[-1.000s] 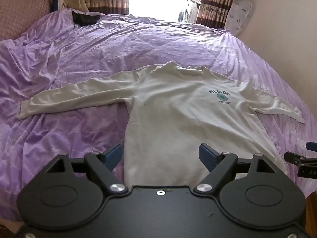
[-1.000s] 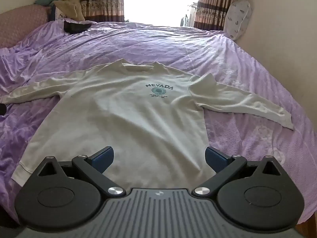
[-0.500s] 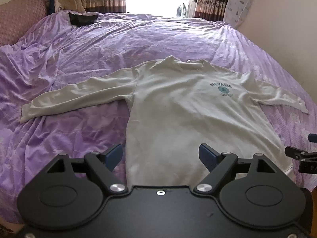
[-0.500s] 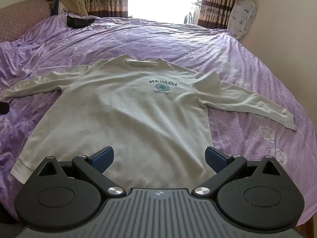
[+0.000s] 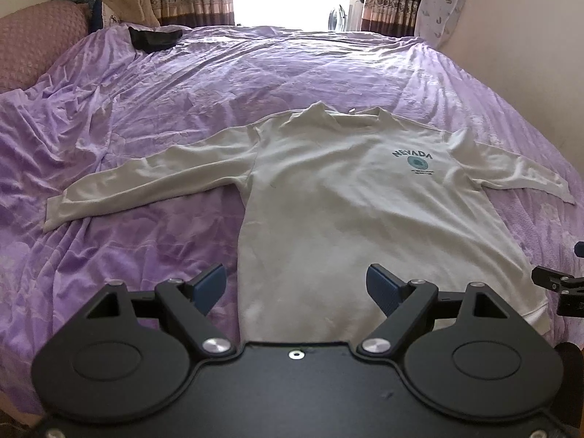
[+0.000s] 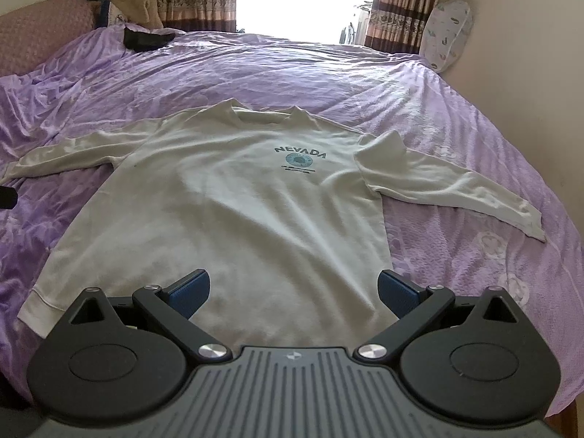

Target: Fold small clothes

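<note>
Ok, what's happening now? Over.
Both grippers, left and right, open, empty. White shirt flat on the bed, unfolded. Nothing in the way.

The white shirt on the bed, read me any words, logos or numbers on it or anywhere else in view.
"NEVADA": arched teal letters on the chest of the white long-sleeved shirt.
Round teal emblem under it: no readable text.
Small lines of print below the emblem: too small and blurred to read.
Nothing else legible in either view.
</note>
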Motion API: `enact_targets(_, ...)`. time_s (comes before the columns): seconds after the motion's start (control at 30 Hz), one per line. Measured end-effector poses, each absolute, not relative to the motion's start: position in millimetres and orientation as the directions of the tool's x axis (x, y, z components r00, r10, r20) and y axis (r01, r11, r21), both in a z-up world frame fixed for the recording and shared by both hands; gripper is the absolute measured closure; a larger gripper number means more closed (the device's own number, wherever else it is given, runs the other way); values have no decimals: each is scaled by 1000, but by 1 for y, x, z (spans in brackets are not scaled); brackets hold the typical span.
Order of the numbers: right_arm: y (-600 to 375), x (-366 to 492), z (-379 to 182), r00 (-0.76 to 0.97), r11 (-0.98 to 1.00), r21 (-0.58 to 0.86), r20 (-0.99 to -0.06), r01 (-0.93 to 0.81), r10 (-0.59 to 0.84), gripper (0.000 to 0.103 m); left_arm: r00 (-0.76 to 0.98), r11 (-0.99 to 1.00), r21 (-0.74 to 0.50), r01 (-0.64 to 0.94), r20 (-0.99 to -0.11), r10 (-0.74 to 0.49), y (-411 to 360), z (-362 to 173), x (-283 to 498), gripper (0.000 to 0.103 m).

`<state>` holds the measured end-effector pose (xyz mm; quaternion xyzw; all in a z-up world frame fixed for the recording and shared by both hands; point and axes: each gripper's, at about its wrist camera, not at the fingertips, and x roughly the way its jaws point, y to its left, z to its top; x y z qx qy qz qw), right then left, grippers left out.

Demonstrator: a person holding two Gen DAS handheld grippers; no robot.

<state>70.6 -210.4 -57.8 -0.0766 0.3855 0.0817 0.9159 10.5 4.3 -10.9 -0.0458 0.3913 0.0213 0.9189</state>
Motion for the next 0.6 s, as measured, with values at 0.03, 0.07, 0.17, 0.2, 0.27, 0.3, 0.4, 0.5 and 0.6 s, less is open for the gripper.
enact_targets(0.03,-211,71,-57,690,975,-80,-719,-208,88,0,694,995,-68,-76,-720,4,4,-11,10,18)
enact_targets(0.07,-210,71,-57,691,975,-83,-718,-208,86,0,695,995,-69,-75,-719,3,3,-11,10,18)
enact_targets(0.17,-211,71,-57,691,974,-83,-718,-210,87,0,695,994,-85,-67,-719,-14,3,-11,9,17)
enact_targets(0.2,-210,70,-57,691,974,-85,-718,-210,87,0,694,994,-82,-68,-720,-12,3,-11,10,17)
enact_targets(0.27,-210,70,-57,690,974,-86,-719,-211,86,0,692,995,-70,-70,-722,-2,2,-12,10,17)
enact_targets(0.3,-210,70,-56,689,974,-86,-720,-211,86,0,692,995,-69,-72,-722,0,2,-12,9,17)
enact_targets(0.4,-210,69,-56,693,974,-88,-716,-210,85,0,694,995,-71,-77,-720,2,2,-11,8,17)
enact_targets(0.5,-210,69,-57,692,975,-75,-715,-211,95,0,696,995,-62,-82,-718,12,1,-11,7,17)
enact_targets(0.6,-208,68,-58,686,972,-78,-720,-223,99,0,697,996,-40,-84,-717,30,-1,-12,6,17)
